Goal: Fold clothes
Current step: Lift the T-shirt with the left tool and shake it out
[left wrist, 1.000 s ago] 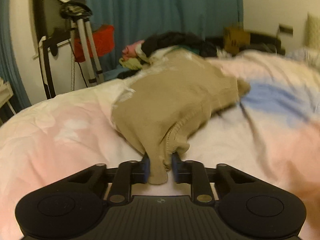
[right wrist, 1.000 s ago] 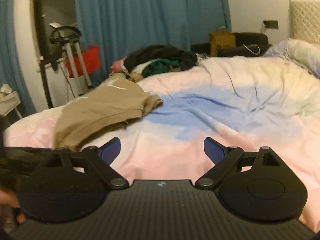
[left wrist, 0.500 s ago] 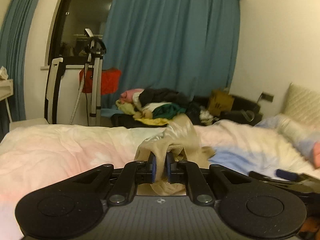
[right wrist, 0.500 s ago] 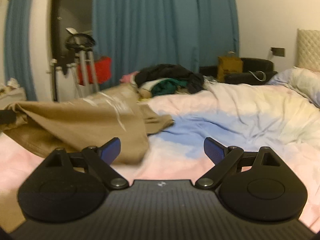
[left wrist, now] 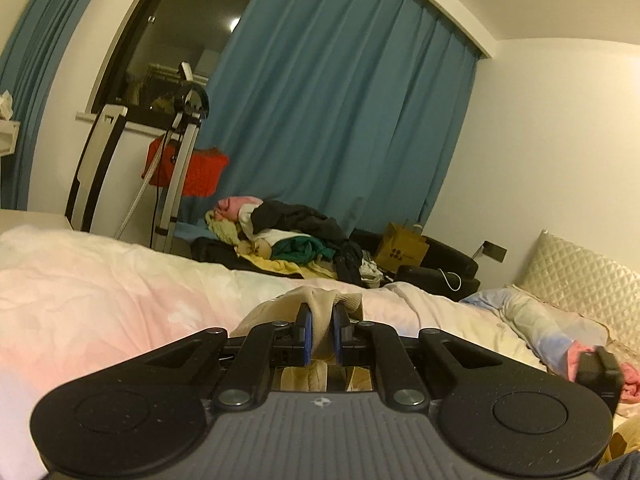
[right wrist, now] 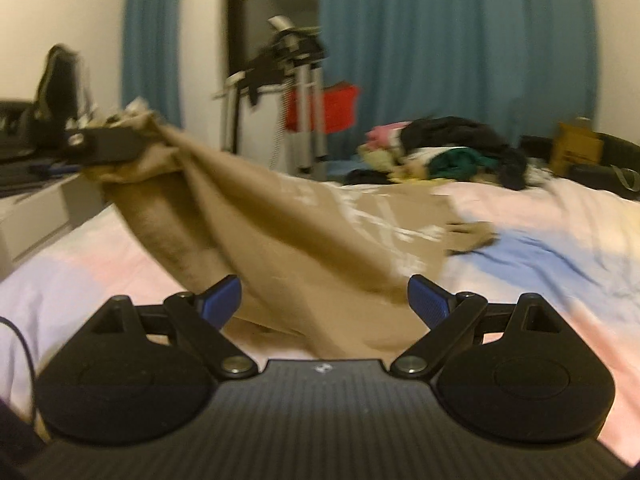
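One tan knitted garment is in play. The left gripper has its blue pads pinched nearly together on a bunched edge of it, and in the right wrist view that same gripper shows at the upper left, holding the corner up so the cloth slopes down across the pink, white and blue quilted bedspread, its far end resting there. The right gripper has its jaws spread wide with nothing between the pads; the tan cloth hangs just ahead of and below them.

The step in hand looks like lifting the garment clear of the bed to spread it out before any fold. The next move probably calls for the right gripper to find a second corner or hem on the drooping edge and close on it, so both hands can stretch the cloth flat. A heap of mixed unfolded clothes waits beyond the bed, before the teal curtain.
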Demonstrator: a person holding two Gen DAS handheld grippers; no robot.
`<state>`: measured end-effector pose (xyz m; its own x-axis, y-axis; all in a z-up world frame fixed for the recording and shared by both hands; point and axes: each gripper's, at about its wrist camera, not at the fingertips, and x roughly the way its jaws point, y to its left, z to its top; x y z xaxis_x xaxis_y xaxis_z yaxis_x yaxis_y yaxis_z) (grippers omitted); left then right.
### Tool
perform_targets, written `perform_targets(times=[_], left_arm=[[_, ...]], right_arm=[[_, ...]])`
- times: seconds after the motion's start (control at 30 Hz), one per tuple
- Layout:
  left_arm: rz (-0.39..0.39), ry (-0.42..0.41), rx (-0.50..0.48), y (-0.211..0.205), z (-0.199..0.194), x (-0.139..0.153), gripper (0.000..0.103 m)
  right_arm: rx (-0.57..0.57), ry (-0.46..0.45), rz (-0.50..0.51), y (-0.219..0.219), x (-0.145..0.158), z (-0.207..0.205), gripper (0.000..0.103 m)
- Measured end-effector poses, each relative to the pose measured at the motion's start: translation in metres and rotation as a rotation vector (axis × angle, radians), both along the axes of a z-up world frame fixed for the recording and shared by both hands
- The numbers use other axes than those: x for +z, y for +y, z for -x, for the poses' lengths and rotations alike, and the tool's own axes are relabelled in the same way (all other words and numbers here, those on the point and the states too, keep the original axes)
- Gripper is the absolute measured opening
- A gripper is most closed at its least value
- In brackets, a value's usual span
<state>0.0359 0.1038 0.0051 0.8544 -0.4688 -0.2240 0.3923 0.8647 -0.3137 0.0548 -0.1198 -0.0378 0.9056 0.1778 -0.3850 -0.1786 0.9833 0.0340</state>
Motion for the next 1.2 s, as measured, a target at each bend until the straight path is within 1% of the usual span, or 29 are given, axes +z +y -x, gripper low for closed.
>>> perform_targets(times=[0.1,0.2,0.27,0.3,0.33,0.4,0.47,0.53,0.6,0.67,0.7,0.8,0.83,0.9,0.93,0.97,1.0,1.03,1.1,1.13,1.2], left_arm=[[0.025,0.040,0.018,0.005,-0.014,-0.009,0.011],[0.050,0.086,0.028,0.012,-0.025,-0.017,0.011],[0.053,0.104,0.013,0.013,-0.031,-0.022,0.011],[0.048,0.107,0.005,0.011,-0.033,-0.023,0.011],[0.043,0.106,0.001,0.009,-0.035,-0.025,0.011],[0.037,0.100,0.001,0.007,-0.039,-0.028,0.011],[0.049,0.100,0.006,0.006,-0.043,-0.030,0.011],[0.069,0.105,0.013,0.006,-0.046,-0.029,0.011],[0.087,0.110,0.017,0.006,-0.047,-0.028,0.011],[0.098,0.103,0.017,0.007,-0.045,-0.027,0.011],[0.105,0.097,0.013,0.008,-0.043,-0.026,0.011],[0.135,0.062,-0.027,0.006,-0.034,-0.019,0.011],[0.140,0.045,-0.045,0.004,-0.030,-0.016,0.011],[0.130,-0.002,-0.098,-0.002,-0.020,-0.009,0.011],[0.126,-0.023,-0.122,-0.004,-0.015,-0.007,0.011],[0.125,-0.036,-0.141,-0.006,-0.011,-0.006,0.011],[0.126,-0.042,-0.156,-0.008,-0.008,-0.005,0.011],[0.129,-0.041,-0.163,-0.009,-0.007,-0.006,0.011],[0.137,-0.033,-0.164,-0.010,-0.005,-0.008,0.011],[0.142,-0.026,-0.159,-0.009,-0.006,-0.009,0.011],[0.155,-0.013,-0.141,-0.008,-0.007,-0.011,0.011]], right_arm=[[-0.013,-0.009,-0.011,0.009,-0.001,-0.019,0.092],[-0.121,-0.020,-0.117,-0.006,0.000,-0.038,0.092],[-0.162,0.001,-0.207,-0.019,-0.004,-0.050,0.092],[-0.172,0.023,-0.235,-0.024,-0.007,-0.057,0.092],[-0.178,0.052,-0.232,-0.025,-0.011,-0.063,0.092],[-0.195,0.112,-0.189,-0.025,-0.022,-0.070,0.092],[-0.202,0.189,-0.148,-0.024,-0.037,-0.074,0.092],[-0.229,0.240,-0.168,-0.030,-0.047,-0.075,0.091],[-0.253,0.260,-0.186,-0.036,-0.049,-0.071,0.091],[-0.296,0.214,-0.168,-0.041,-0.040,-0.059,0.092],[-0.324,0.169,-0.156,-0.044,-0.032,-0.051,0.092],[-0.415,-0.014,-0.109,-0.055,-0.003,-0.024,0.092],[-0.440,-0.091,-0.089,-0.056,0.009,-0.013,0.092],[-0.495,-0.240,-0.048,-0.058,0.029,0.009,0.092],[-0.531,-0.299,-0.034,-0.059,0.037,0.017,0.092],[-0.554,-0.336,-0.037,-0.063,0.042,0.022,0.093],[-0.556,-0.346,-0.058,-0.067,0.044,0.025,0.093],[-0.544,-0.319,-0.073,-0.070,0.041,0.022,0.093],[-0.513,-0.218,-0.078,-0.074,0.031,0.011,0.092],[-0.502,-0.149,-0.066,-0.074,0.022,0.002,0.092],[-0.492,0.026,-0.058,-0.076,-0.003,-0.016,0.092]])
